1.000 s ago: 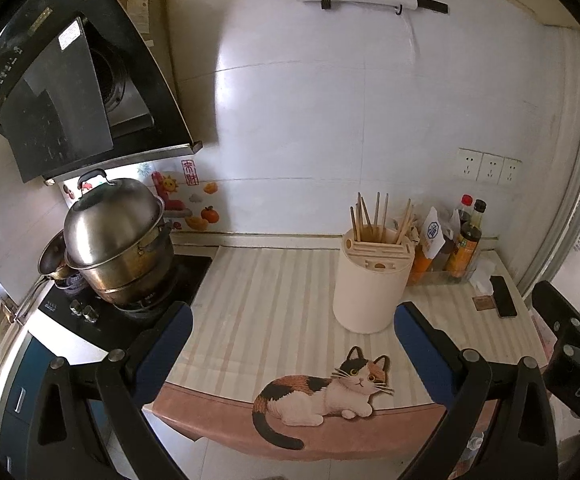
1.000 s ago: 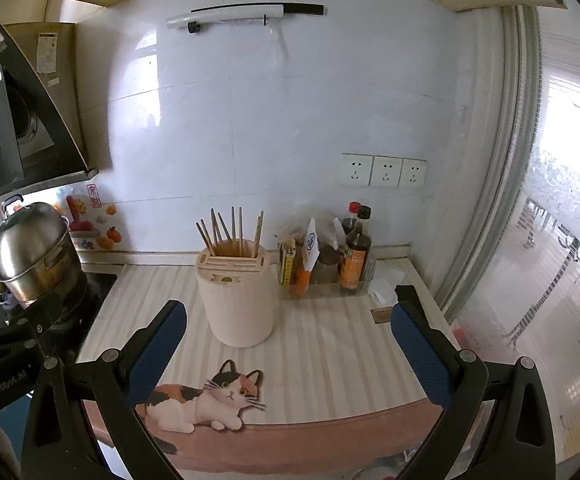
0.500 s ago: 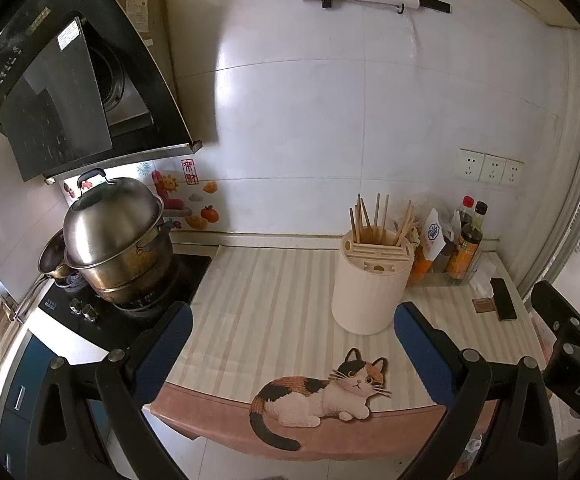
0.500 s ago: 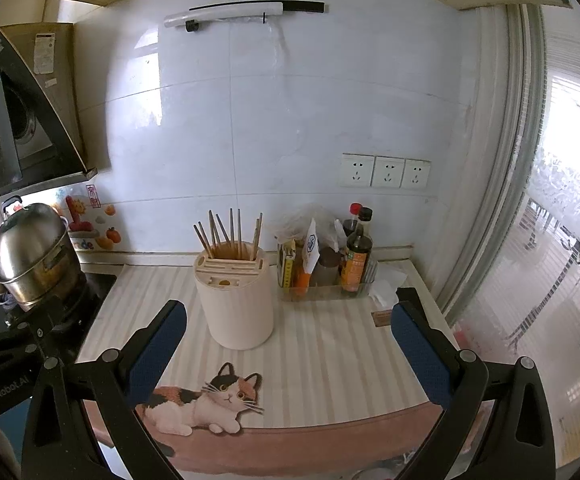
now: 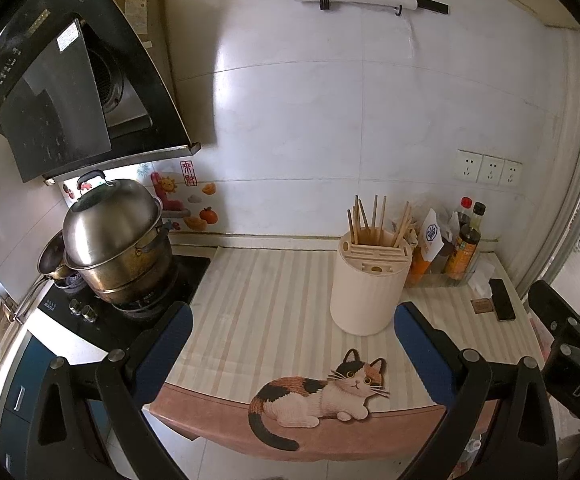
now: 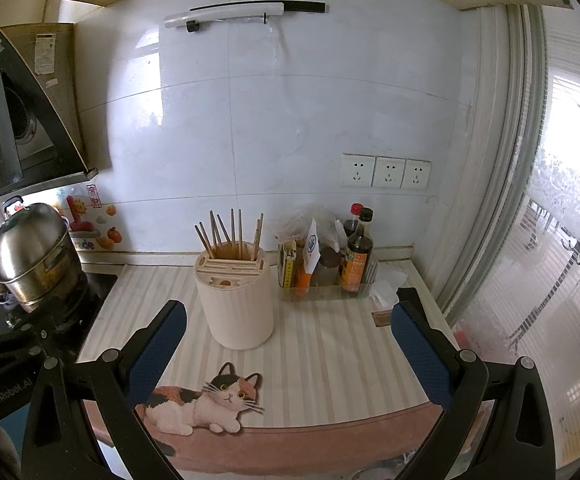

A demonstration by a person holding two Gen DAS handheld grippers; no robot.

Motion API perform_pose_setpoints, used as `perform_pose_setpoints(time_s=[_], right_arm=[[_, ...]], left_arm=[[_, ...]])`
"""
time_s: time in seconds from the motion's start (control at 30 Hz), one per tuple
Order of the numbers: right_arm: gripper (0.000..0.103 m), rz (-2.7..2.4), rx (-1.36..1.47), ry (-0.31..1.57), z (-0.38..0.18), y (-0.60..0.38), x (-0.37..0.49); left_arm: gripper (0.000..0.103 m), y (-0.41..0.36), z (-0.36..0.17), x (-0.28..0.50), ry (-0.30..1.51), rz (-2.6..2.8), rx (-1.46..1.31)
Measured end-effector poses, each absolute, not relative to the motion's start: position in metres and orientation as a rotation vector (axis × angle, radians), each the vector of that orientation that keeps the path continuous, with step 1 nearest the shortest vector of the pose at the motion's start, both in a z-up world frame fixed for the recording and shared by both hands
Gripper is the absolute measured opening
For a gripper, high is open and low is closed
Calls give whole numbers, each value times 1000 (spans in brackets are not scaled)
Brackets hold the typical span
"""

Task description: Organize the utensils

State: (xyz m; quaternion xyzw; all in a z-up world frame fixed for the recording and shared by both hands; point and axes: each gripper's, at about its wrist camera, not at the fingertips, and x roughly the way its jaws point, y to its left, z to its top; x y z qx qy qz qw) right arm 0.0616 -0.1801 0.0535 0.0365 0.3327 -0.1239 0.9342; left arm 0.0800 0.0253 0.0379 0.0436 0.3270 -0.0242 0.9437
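Note:
A cream round utensil holder (image 5: 368,286) stands on the striped counter mat (image 5: 265,300), with several wooden chopsticks (image 5: 374,220) upright in it. It also shows in the right wrist view (image 6: 237,300), with its chopsticks (image 6: 231,232). My left gripper (image 5: 292,332) is open and empty, held in front of the counter edge, short of the holder. My right gripper (image 6: 287,330) is open and empty, also in front of the counter, with the holder left of centre between its fingers.
A steel steamer pot (image 5: 117,240) sits on the stove at left under a black range hood (image 5: 61,80). Sauce bottles (image 6: 356,252) in a clear tray stand right of the holder. A phone (image 5: 502,304) lies near the right edge. A cat picture (image 5: 322,396) marks the mat's front edge.
Both grippers have stayed nearly still, only drifting slightly. Both remain open and empty.

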Motion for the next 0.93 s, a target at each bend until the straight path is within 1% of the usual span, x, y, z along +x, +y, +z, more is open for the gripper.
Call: perform_pose_setpoints(time_s=[0.93], right_arm=[[103,-253,70,675,56,-177,63]], left_arm=[[103,23,43,89,659,-42,75]])
